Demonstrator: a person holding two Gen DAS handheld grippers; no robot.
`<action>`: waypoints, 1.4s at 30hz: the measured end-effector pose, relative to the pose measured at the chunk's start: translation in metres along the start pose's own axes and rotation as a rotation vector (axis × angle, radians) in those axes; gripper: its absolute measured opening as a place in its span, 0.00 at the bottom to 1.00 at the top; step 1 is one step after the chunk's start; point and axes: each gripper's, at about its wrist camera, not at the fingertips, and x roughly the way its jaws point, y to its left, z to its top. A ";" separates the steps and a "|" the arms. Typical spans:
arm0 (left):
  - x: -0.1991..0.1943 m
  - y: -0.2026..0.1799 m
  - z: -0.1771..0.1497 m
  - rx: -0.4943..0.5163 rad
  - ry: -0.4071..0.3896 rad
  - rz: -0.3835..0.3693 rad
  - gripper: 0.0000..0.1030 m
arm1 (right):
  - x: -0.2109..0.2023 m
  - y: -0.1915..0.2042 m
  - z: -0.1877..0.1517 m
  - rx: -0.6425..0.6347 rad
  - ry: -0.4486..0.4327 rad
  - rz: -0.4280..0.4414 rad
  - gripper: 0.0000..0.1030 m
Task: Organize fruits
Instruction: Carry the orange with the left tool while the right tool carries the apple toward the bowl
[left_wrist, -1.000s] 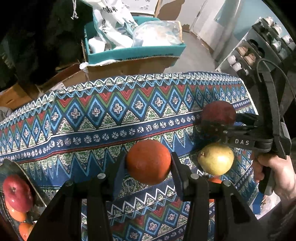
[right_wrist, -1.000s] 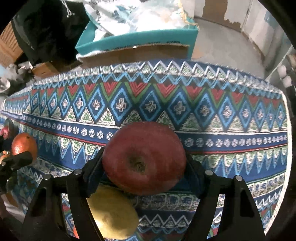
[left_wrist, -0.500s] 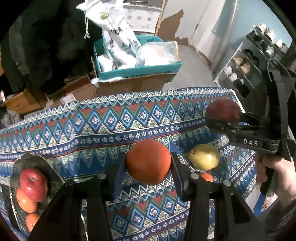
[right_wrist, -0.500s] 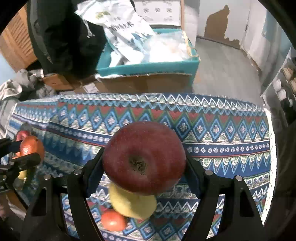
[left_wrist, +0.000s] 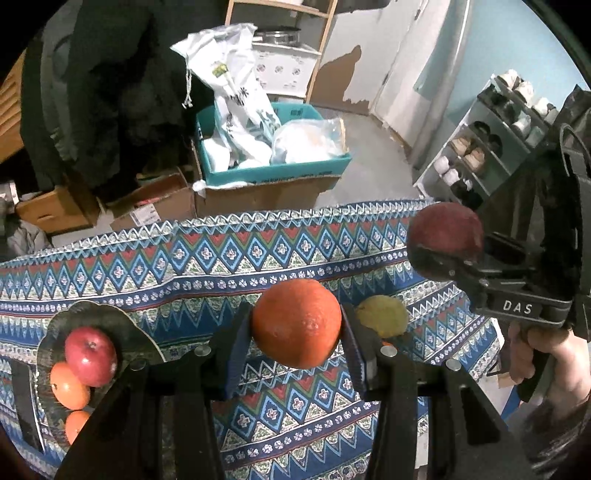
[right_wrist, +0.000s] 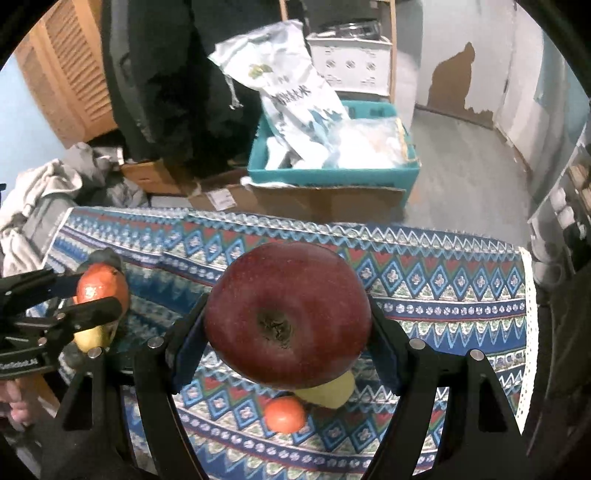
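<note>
Gripping an orange, left tongs; right tongs clamped on a red apple above the patterned cloth.

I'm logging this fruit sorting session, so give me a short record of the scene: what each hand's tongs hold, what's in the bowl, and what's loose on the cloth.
left tongs: shut on orange, held above the cloth
right tongs: shut on dark red apple, held above the cloth
bowl: red apple and two small orange fruits
loose on patterned cloth: yellow pear, small orange fruit
</note>
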 end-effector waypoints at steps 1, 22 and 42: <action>-0.004 0.001 -0.001 0.002 -0.007 0.003 0.46 | -0.002 0.004 0.000 -0.007 -0.005 0.003 0.75; -0.058 0.019 -0.013 -0.015 -0.077 0.017 0.46 | -0.043 0.081 0.014 -0.134 -0.077 0.101 0.75; -0.092 0.072 -0.028 -0.102 -0.123 0.047 0.46 | -0.029 0.151 0.030 -0.223 -0.068 0.191 0.75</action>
